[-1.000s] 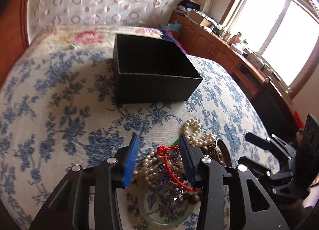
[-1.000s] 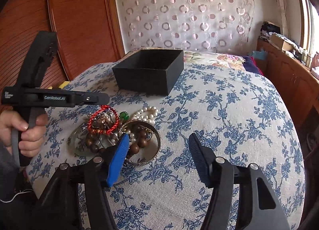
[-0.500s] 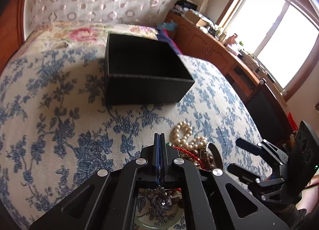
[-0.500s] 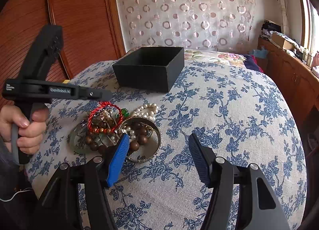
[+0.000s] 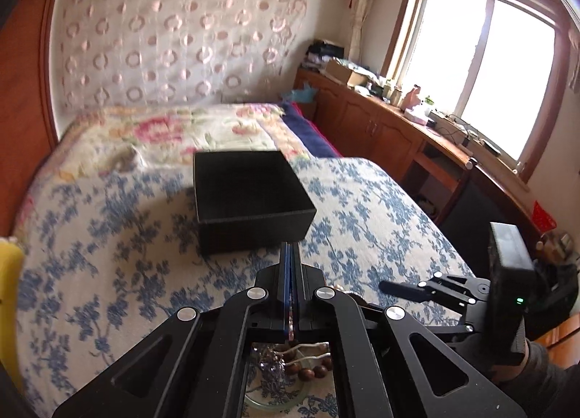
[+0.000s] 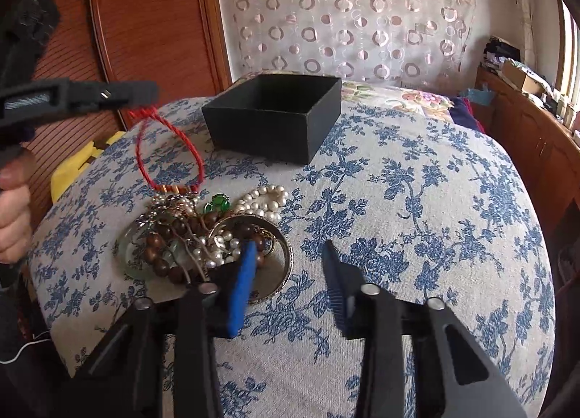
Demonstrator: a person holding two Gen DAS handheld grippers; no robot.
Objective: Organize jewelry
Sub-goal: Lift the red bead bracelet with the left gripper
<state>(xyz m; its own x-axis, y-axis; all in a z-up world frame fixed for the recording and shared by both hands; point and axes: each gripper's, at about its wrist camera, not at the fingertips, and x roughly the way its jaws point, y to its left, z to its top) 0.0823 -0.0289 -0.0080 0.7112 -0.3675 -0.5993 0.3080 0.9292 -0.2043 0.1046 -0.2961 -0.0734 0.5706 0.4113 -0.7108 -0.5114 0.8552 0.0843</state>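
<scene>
Red cord bracelet (image 6: 170, 150) pinched in left gripper (image 5: 290, 255) (grip point hidden); right gripper (image 6: 290, 269) jaws spread.

A home bedroom is shown: a bed (image 5: 119, 222) with floral covers at 6 o'clock, a curtain (image 5: 174, 34) at 12 o'clock, wooden cabinets (image 5: 380, 128) and a window (image 5: 489, 66) at 2 o'clock.

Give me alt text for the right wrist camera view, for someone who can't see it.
The left hand-held gripper lifts a red cord bracelet above a jewelry pile of pearls and wooden beads on a blue-floral bedspread. An open black box sits behind; the right hand-held gripper hovers open in the foreground.
</scene>
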